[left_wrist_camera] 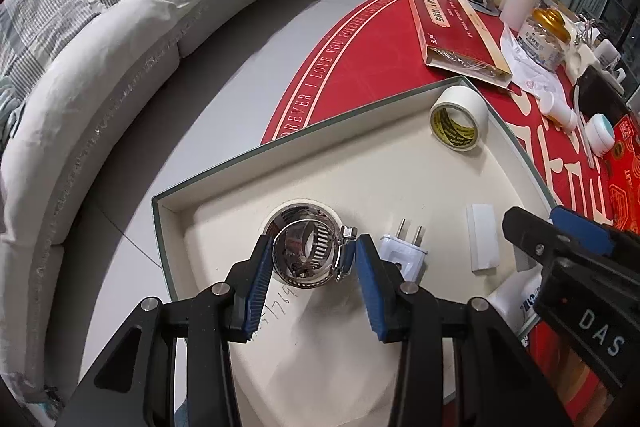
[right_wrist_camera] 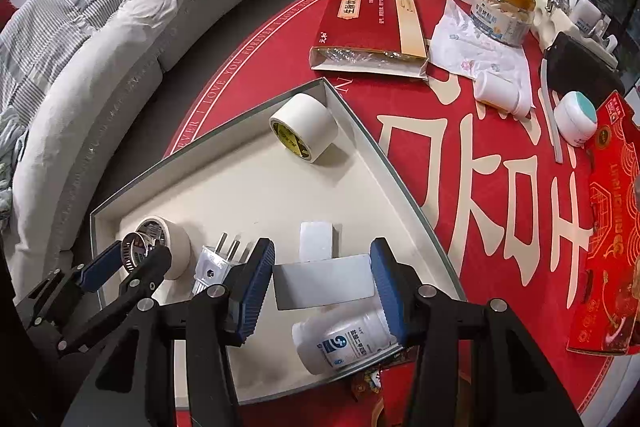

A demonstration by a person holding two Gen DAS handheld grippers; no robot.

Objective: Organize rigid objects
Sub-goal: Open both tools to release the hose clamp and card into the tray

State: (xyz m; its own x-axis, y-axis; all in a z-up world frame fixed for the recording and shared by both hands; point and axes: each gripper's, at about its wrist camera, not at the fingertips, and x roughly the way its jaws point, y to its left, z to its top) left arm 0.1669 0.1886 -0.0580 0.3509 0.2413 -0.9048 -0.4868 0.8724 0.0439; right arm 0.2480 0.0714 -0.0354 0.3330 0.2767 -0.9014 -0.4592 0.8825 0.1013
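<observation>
A cream tray (left_wrist_camera: 280, 143) (right_wrist_camera: 240, 118) lies on the red table mat. My left gripper (left_wrist_camera: 314, 247) (right_wrist_camera: 136, 255) is shut on a metal hose clamp (left_wrist_camera: 320, 255) (right_wrist_camera: 134, 249), held just over a tape roll (left_wrist_camera: 298, 213) (right_wrist_camera: 178, 247) lying flat in the tray's near left corner. My right gripper (right_wrist_camera: 323, 255) (left_wrist_camera: 552, 231) is shut on a flat white card (right_wrist_camera: 324, 285), above a white bottle (right_wrist_camera: 344, 343) lying on its side in the tray. A white plug (left_wrist_camera: 402, 251) (right_wrist_camera: 216, 263), a white block (left_wrist_camera: 484, 239) (right_wrist_camera: 316, 241) and a second tape roll (left_wrist_camera: 460, 119) (right_wrist_camera: 308, 131) also rest in the tray.
Beyond the tray lie a long red box (right_wrist_camera: 372, 23), a gold-lidded jar (right_wrist_camera: 506, 7), a small white bottle (right_wrist_camera: 502, 93), a cream pot (right_wrist_camera: 578, 121) and a red gift box (right_wrist_camera: 608, 247). A grey sofa (left_wrist_camera: 100, 87) curves past the table's left edge.
</observation>
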